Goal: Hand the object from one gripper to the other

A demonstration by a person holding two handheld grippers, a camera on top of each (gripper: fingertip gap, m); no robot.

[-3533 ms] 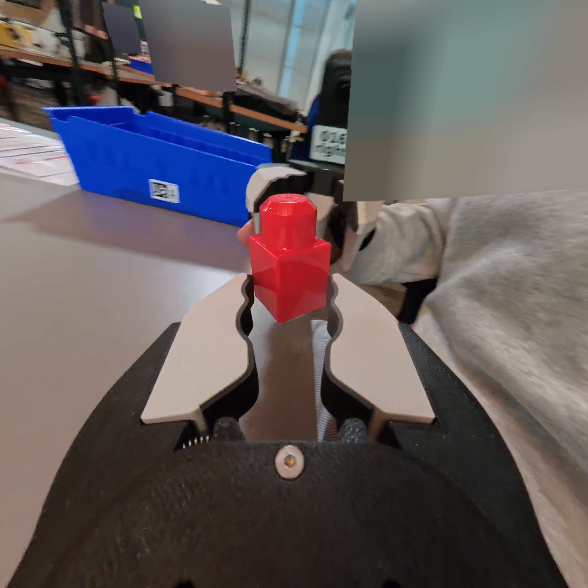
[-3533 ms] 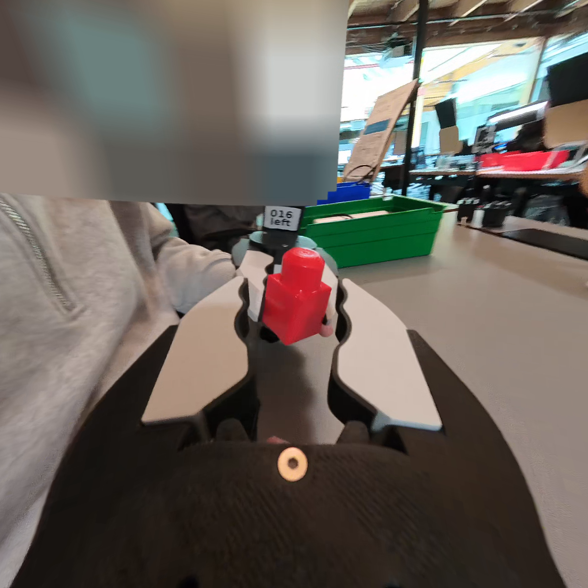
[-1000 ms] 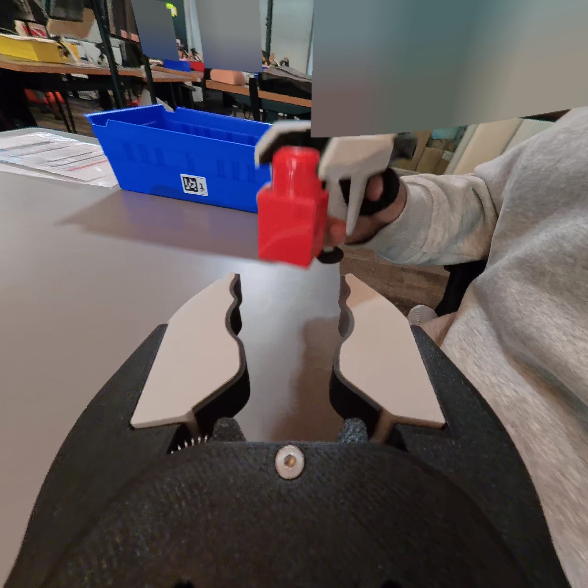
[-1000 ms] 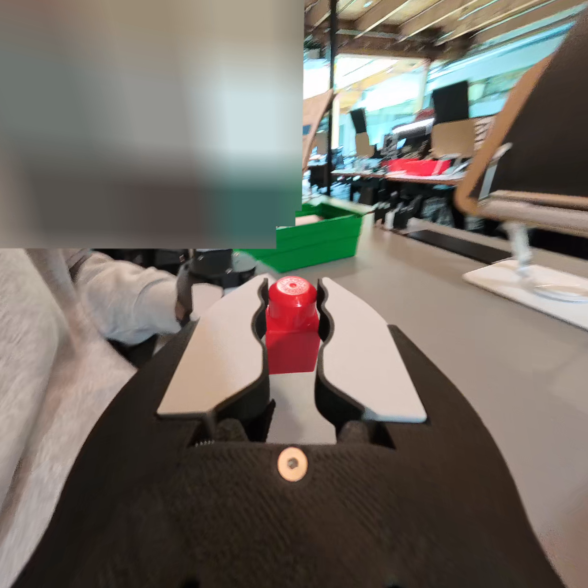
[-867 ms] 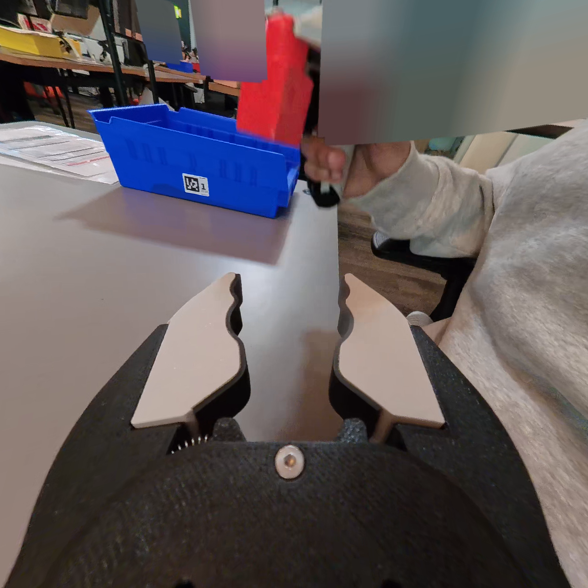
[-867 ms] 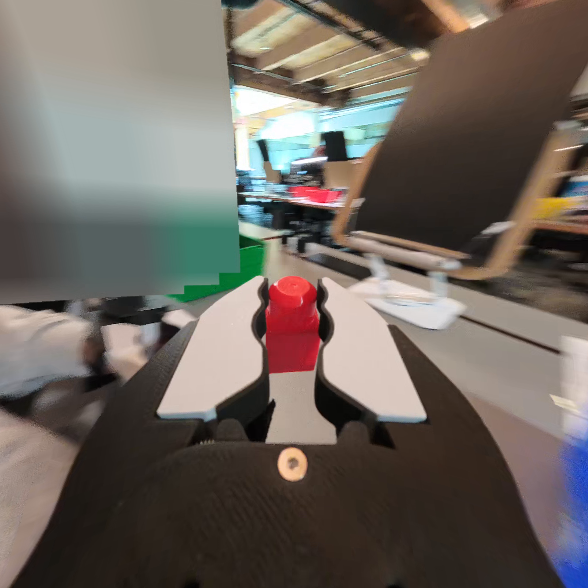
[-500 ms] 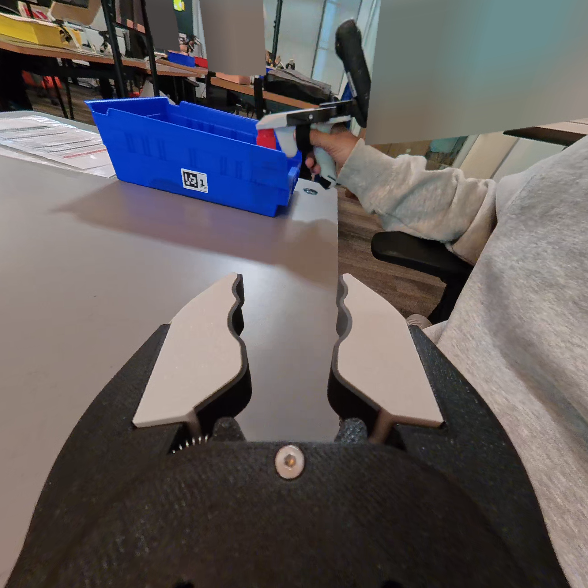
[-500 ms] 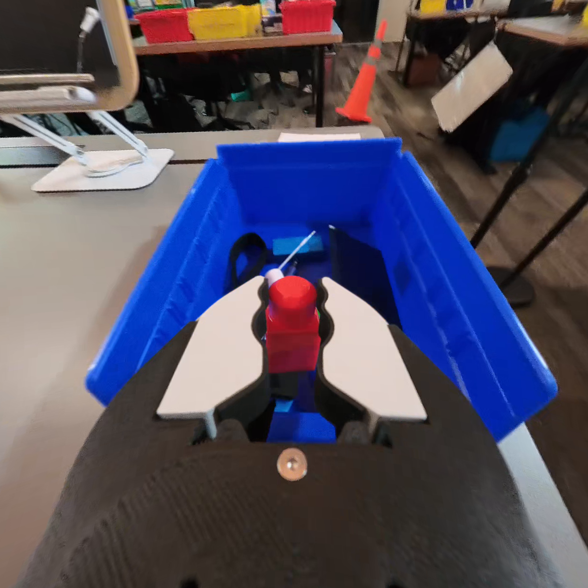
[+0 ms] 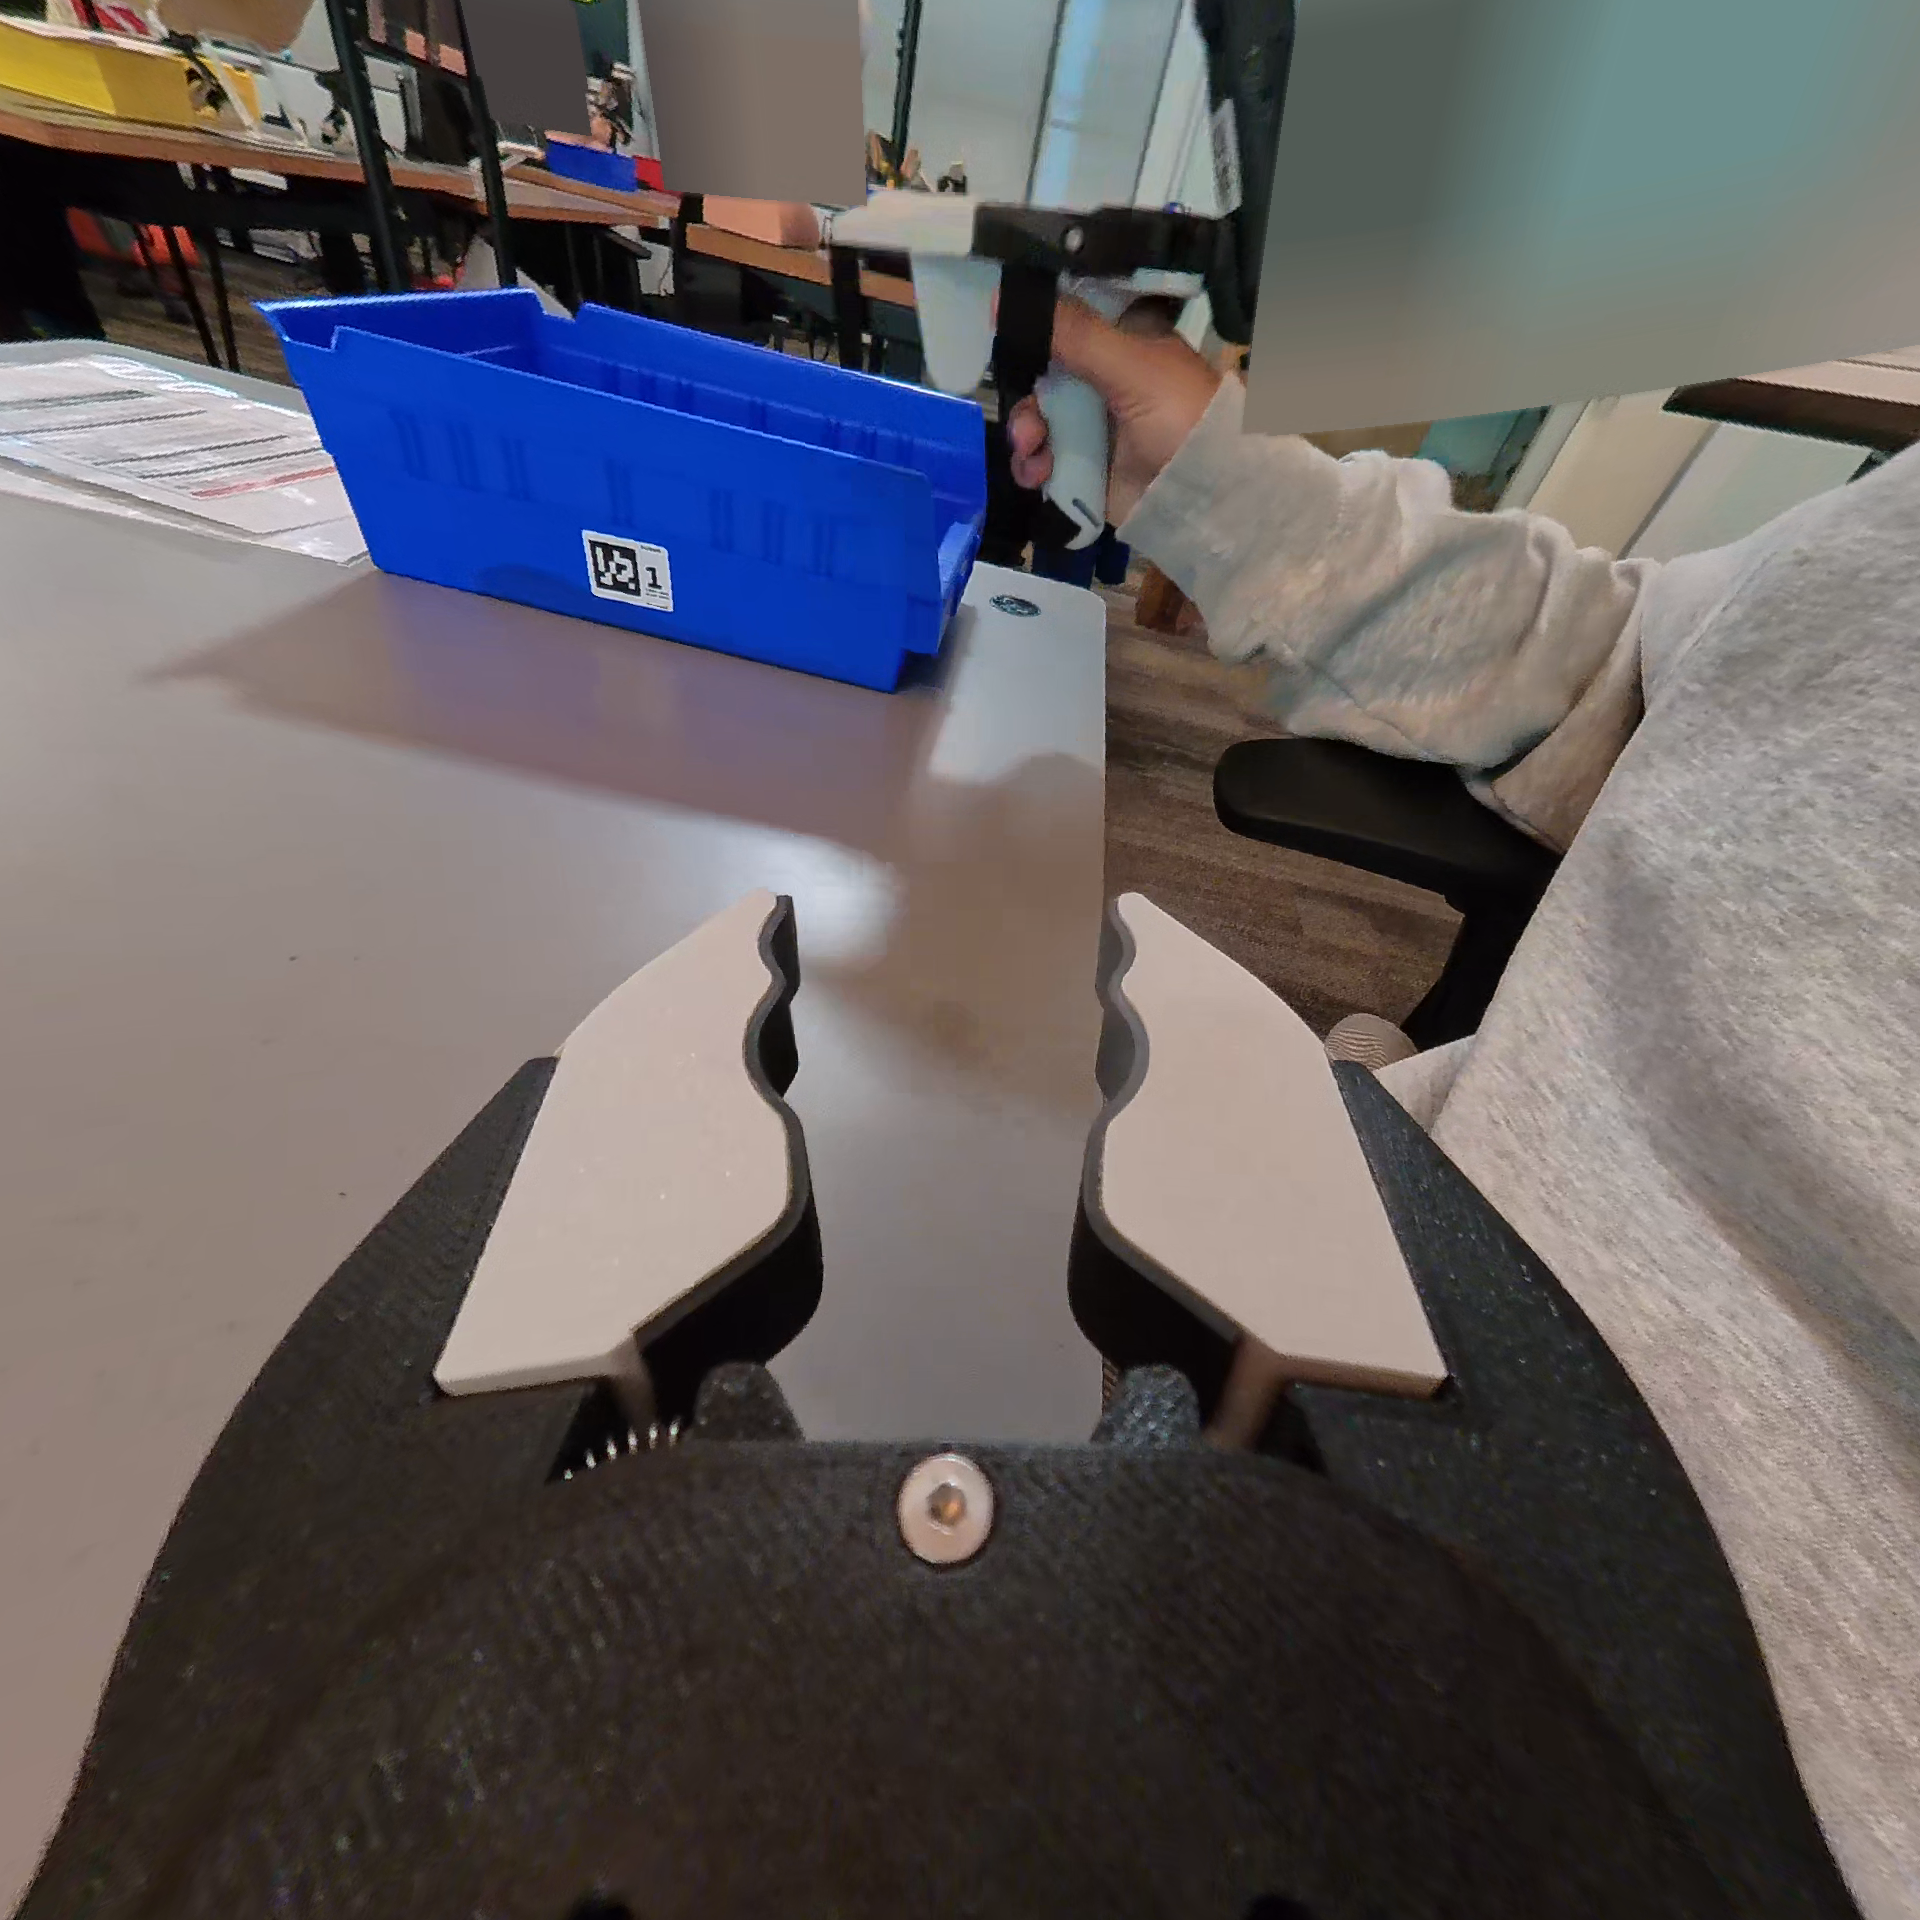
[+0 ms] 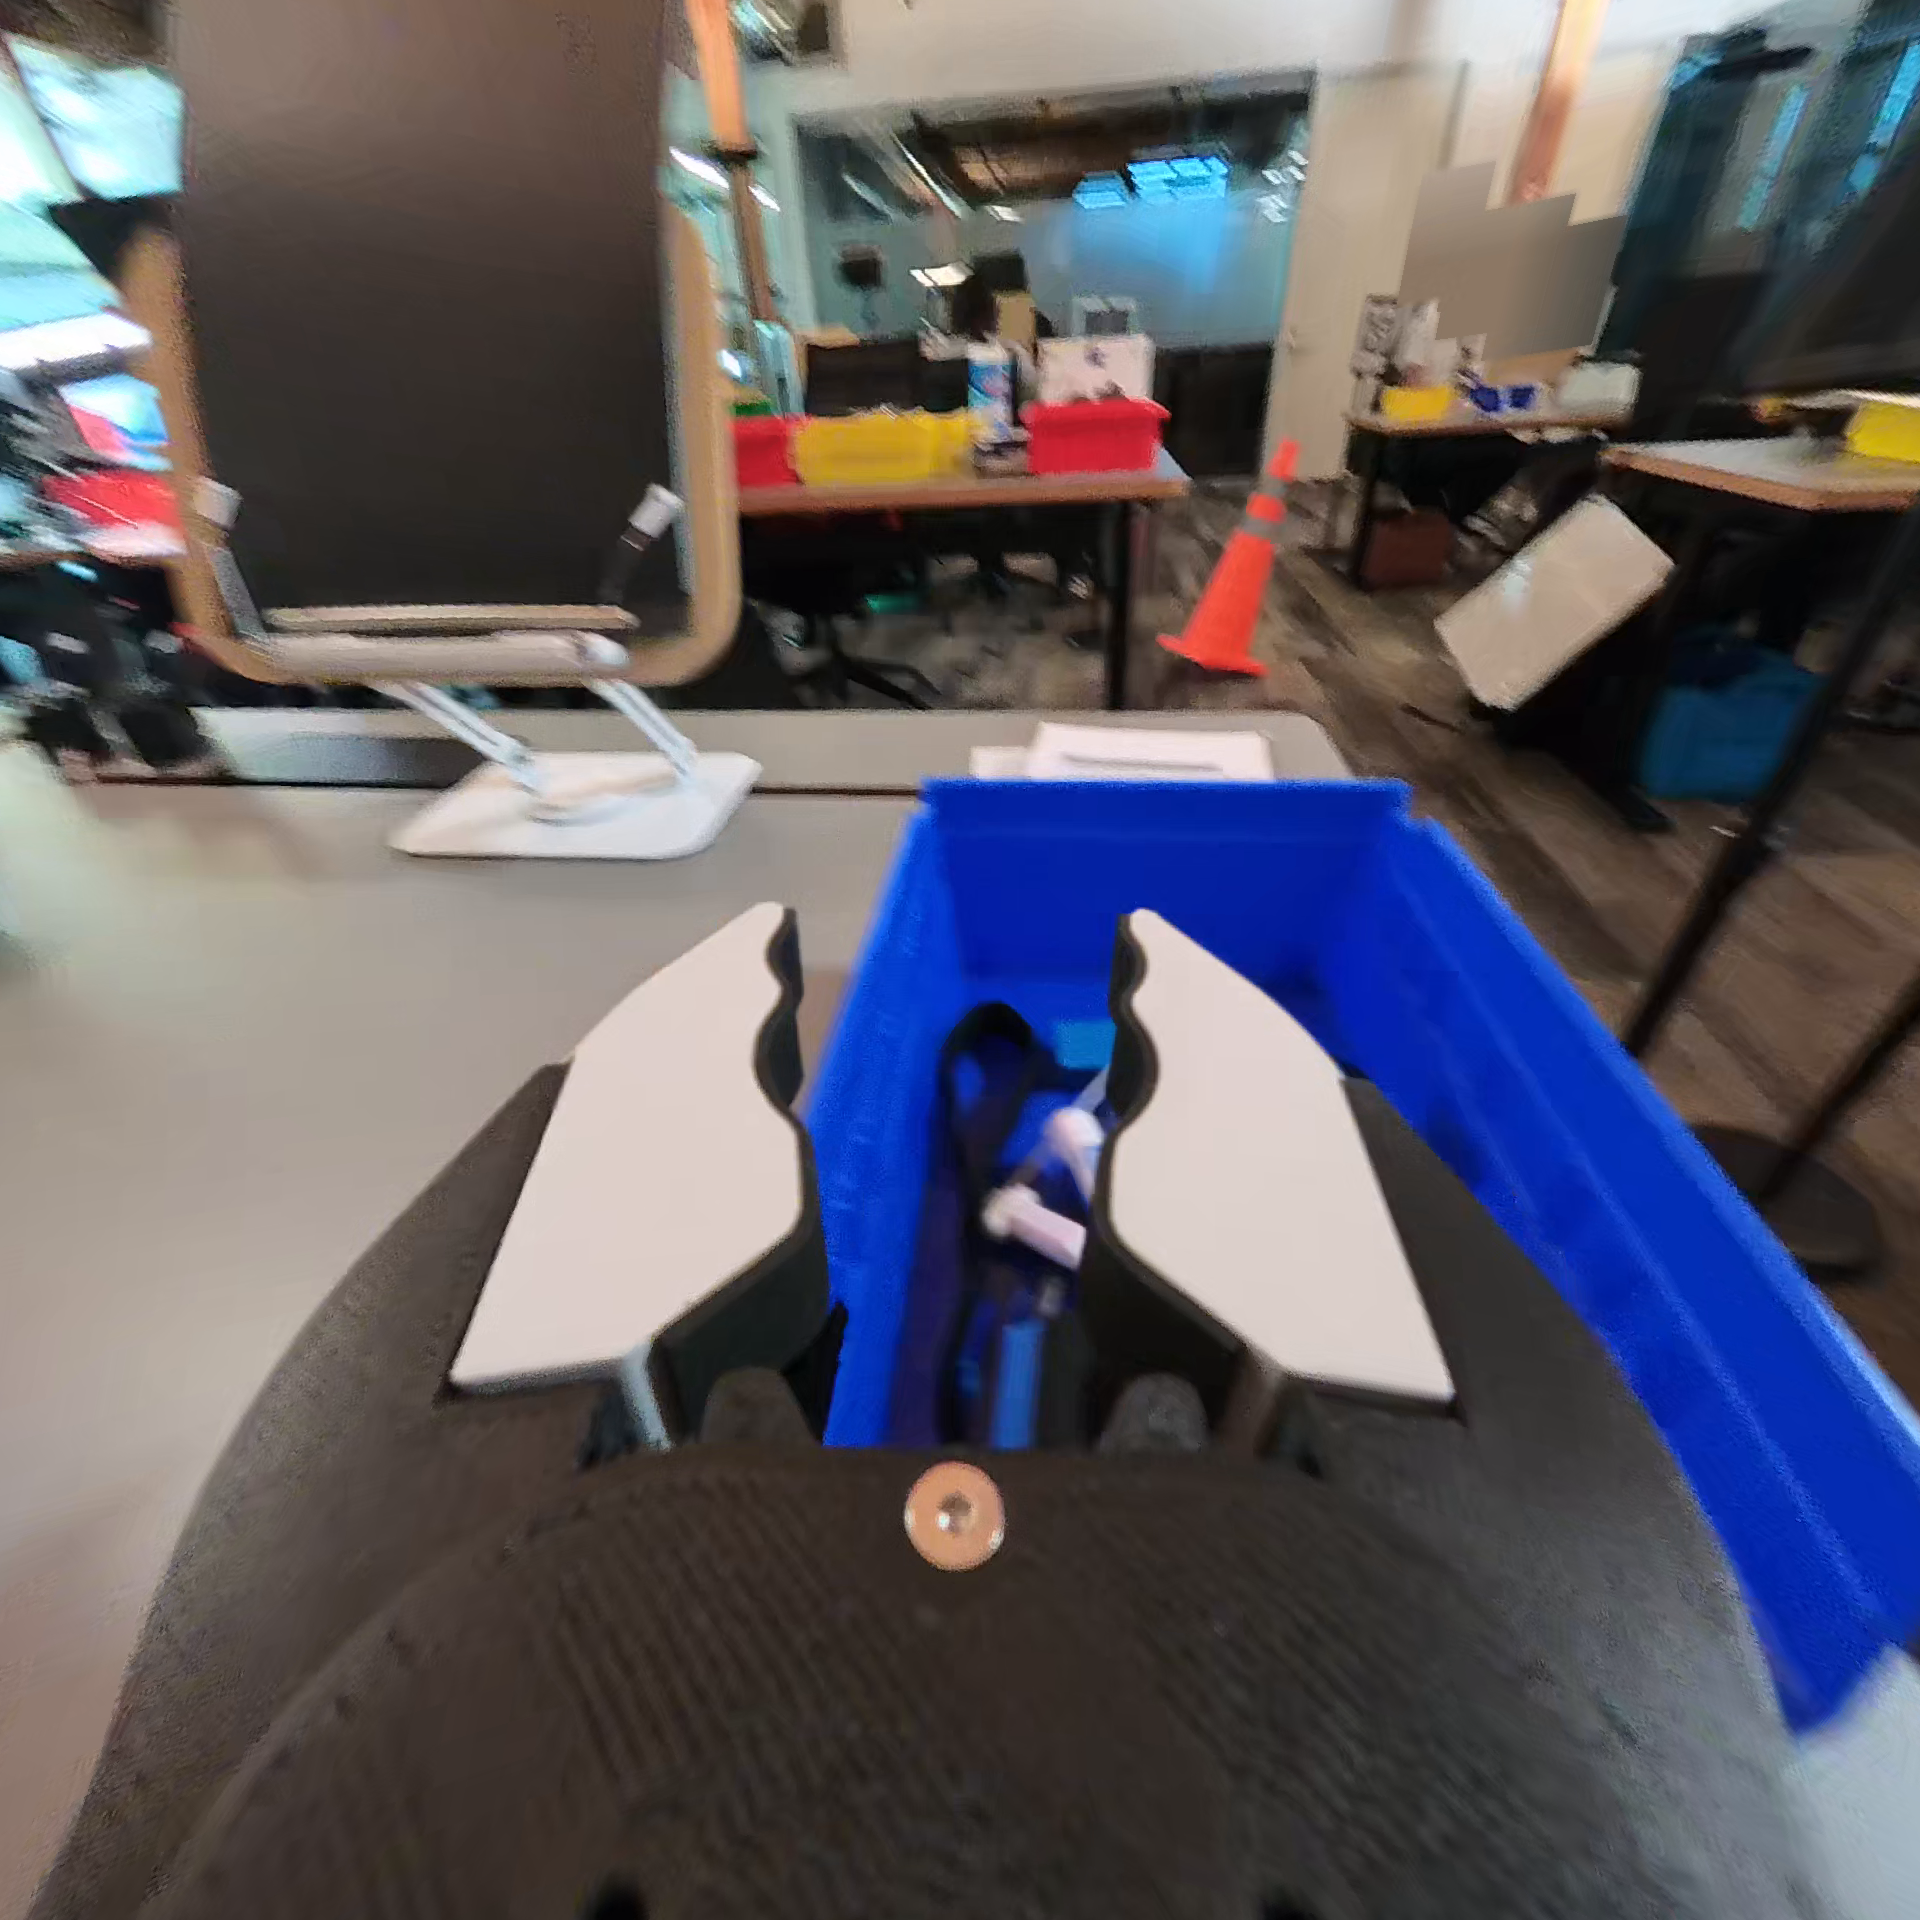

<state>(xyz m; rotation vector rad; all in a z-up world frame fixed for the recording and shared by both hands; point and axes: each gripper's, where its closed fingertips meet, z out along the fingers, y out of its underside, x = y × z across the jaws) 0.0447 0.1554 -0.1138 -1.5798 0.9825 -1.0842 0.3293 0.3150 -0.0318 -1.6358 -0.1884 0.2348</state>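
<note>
My left gripper [image 9: 945,914] is open and empty, low over the grey table [image 9: 312,935]. My right gripper [image 10: 954,930] is open and empty, held above the near end of the blue bin [image 10: 1455,1039]. In the left wrist view the right gripper [image 9: 904,234] shows far off above the bin's [image 9: 623,488] right end, held by a hand [image 9: 1122,384]. The red block is not in view in either frame. Inside the bin I see a black strap [image 10: 961,1122] and small white and blue items [image 10: 1039,1216].
A white laptop stand [image 10: 582,800] with a dark screen stands behind the bin's left. Papers [image 9: 156,447] lie at the far left of the table. The table edge [image 9: 1101,779] and a black chair arm [image 9: 1371,821] are to the right, beside my grey sleeve [image 9: 1403,582]. There is about 35 centimeters between the tips of the two grippers.
The right gripper carried the red block over the blue bin, then opened; the block is gone from its jaws. The right gripper has risen a little. The left gripper stayed open and still.
</note>
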